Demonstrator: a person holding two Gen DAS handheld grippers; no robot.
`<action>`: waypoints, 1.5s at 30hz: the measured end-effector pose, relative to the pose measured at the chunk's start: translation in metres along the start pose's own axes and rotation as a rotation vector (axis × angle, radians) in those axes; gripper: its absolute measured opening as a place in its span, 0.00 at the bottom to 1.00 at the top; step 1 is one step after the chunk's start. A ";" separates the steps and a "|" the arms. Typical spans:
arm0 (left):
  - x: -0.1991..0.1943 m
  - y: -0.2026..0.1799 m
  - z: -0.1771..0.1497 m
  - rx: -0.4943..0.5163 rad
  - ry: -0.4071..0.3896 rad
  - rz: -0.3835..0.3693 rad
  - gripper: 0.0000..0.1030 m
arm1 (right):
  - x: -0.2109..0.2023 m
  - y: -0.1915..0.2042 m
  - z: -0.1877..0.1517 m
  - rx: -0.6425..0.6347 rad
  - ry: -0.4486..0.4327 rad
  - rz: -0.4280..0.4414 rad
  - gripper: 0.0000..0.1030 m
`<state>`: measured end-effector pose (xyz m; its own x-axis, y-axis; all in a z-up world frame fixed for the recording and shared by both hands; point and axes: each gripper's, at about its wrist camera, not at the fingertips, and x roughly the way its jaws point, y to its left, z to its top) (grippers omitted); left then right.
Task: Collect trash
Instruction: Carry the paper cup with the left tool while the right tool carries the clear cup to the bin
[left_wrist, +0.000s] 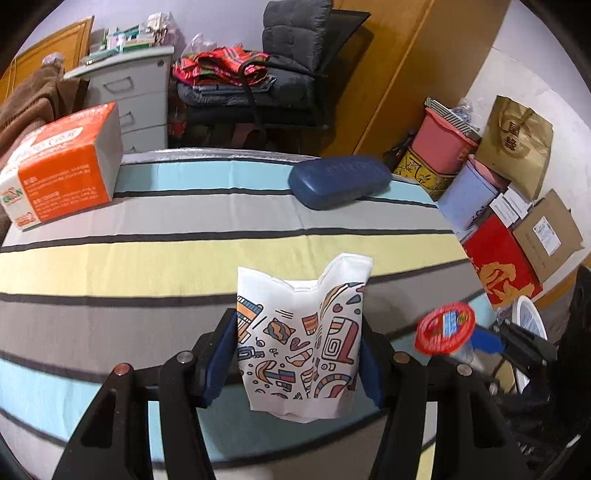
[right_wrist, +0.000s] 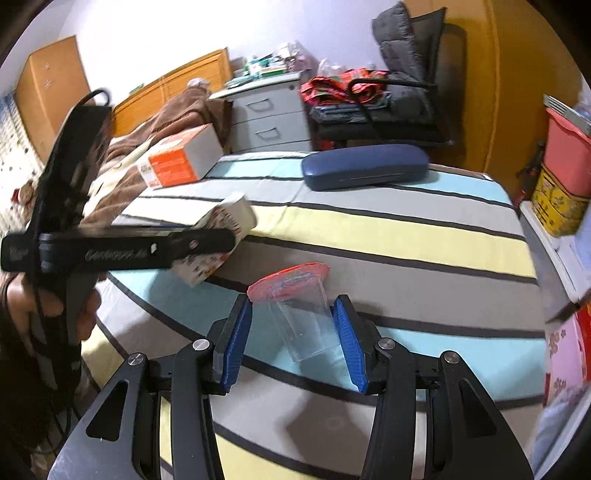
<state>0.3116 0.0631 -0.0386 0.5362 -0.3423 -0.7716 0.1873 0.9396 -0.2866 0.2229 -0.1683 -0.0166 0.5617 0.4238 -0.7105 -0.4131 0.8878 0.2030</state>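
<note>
On the striped cloth (left_wrist: 147, 258): one orange-and-white cardboard box (left_wrist: 62, 166) at ten o'clock and one dark blue hard glasses case (left_wrist: 340, 181) at one o'clock. Held above it: one white patterned paper bag (left_wrist: 299, 339) and one clear plastic cup with a red foil lid (right_wrist: 299, 317).

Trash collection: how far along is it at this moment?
Midway. In hand: the left gripper clamps the patterned paper bag; the right gripper clamps the clear plastic cup with its red lid. Neither is binned yet. The orange box and blue glasses case remain on the striped cloth.
</note>
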 end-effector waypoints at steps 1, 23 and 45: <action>-0.004 -0.004 -0.003 0.009 -0.007 0.004 0.59 | -0.003 -0.002 -0.001 0.010 -0.006 -0.005 0.46; -0.072 -0.098 -0.054 0.142 -0.113 -0.056 0.59 | -0.083 -0.034 -0.038 0.151 -0.133 -0.095 0.46; -0.100 -0.224 -0.088 0.336 -0.195 -0.147 0.59 | -0.176 -0.082 -0.086 0.248 -0.278 -0.261 0.46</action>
<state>0.1439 -0.1141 0.0529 0.6237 -0.4948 -0.6051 0.5141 0.8428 -0.1593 0.0960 -0.3311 0.0343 0.8091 0.1824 -0.5587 -0.0668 0.9730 0.2209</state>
